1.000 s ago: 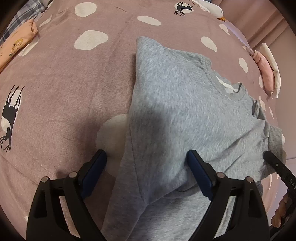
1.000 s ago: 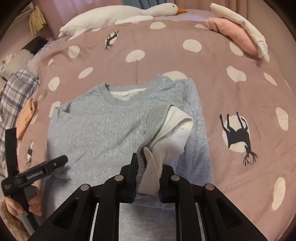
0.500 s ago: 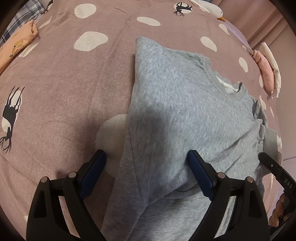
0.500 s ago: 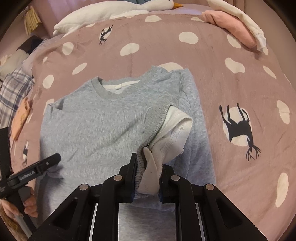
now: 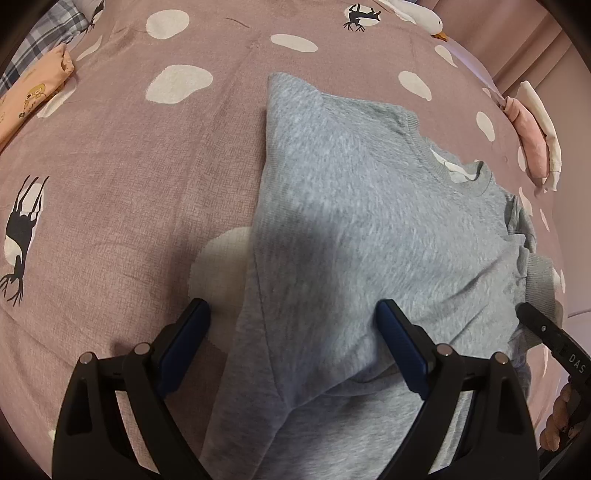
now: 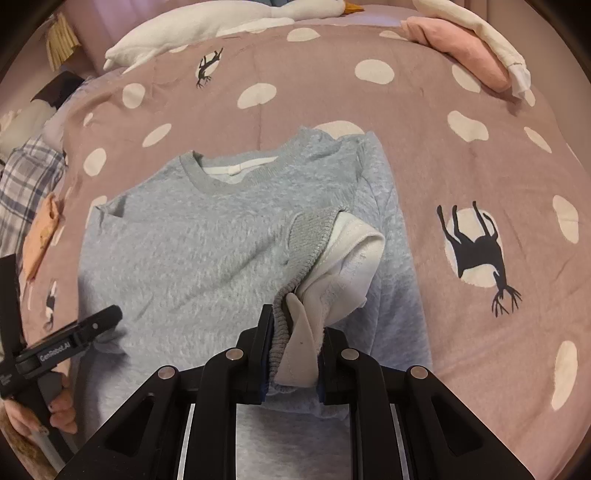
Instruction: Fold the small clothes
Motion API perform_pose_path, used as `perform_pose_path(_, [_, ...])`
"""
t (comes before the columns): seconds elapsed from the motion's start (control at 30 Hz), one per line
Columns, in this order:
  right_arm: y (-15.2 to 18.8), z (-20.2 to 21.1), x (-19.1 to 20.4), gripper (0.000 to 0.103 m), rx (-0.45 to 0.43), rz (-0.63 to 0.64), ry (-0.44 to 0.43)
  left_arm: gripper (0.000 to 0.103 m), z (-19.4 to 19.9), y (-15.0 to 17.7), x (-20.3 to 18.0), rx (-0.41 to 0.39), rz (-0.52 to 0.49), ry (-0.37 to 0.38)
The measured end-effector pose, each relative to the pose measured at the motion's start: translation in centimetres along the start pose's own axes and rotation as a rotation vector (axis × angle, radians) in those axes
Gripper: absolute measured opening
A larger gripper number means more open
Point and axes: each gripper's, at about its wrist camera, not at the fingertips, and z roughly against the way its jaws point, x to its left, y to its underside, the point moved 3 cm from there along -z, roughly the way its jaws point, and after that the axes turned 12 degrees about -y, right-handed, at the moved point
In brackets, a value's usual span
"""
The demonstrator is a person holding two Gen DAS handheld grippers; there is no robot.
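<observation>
Left claw (image 5: 291,325): jaws wide apart, gripping nothing, poised low over the side seam of the grey sweatshirt (image 5: 369,229). One blue pad (image 5: 184,343) stands over the bedspread (image 5: 147,184), the other over the grey fabric.

Grey sweatshirt (image 6: 207,251): lies front up on the middle of the bed, neckline toward the far edge. White inner lining shows at the collar. The sleeve on the left claw's side is folded in along the body.

Right claw (image 6: 293,354): jaws together, clamped on the ribbed cuff (image 6: 314,236) of the other sleeve, with white lining bunched between them. The cuff is raised above the chest of the garment.

Far edge of the bed: a white goose plush (image 6: 207,26). Far right corner: folded pink and white clothes (image 6: 469,51). Left edge: a plaid garment (image 6: 22,177) and an orange one (image 6: 40,236).
</observation>
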Motion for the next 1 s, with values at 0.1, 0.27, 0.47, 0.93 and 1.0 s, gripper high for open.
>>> perform_pose_path(0.1, [0.0, -0.3, 0.1, 0.017, 0.004, 0.000, 0.007, 0.093, 0.0, 0.0, 0.1, -0.001, -0.001, 0.003])
perform_pose_path(0.27, [0.1, -0.6, -0.1, 0.017, 0.015, -0.007, 0.012, 0.093, 0.1, 0.1, 0.0, -0.001, 0.000, 0.003])
perform_pose_path(0.47, [0.2, -0.9, -0.3, 0.017, 0.019, -0.012, 0.012, 0.093, 0.0, 0.1, 0.1, -0.001, -0.001, 0.005])
perform_pose_path(0.93, [0.2, -1.7, -0.8, 0.017, 0.034, -0.035, 0.007, 0.093, 0.2, 0.2, 0.1, -0.003, 0.000, 0.013])
perform_pose_path(1.0, [0.1, -1.8, -0.9, 0.017, 0.034, -0.038, 0.001, 0.093, 0.2, 0.2, 0.1, -0.004, 0.000, 0.013])
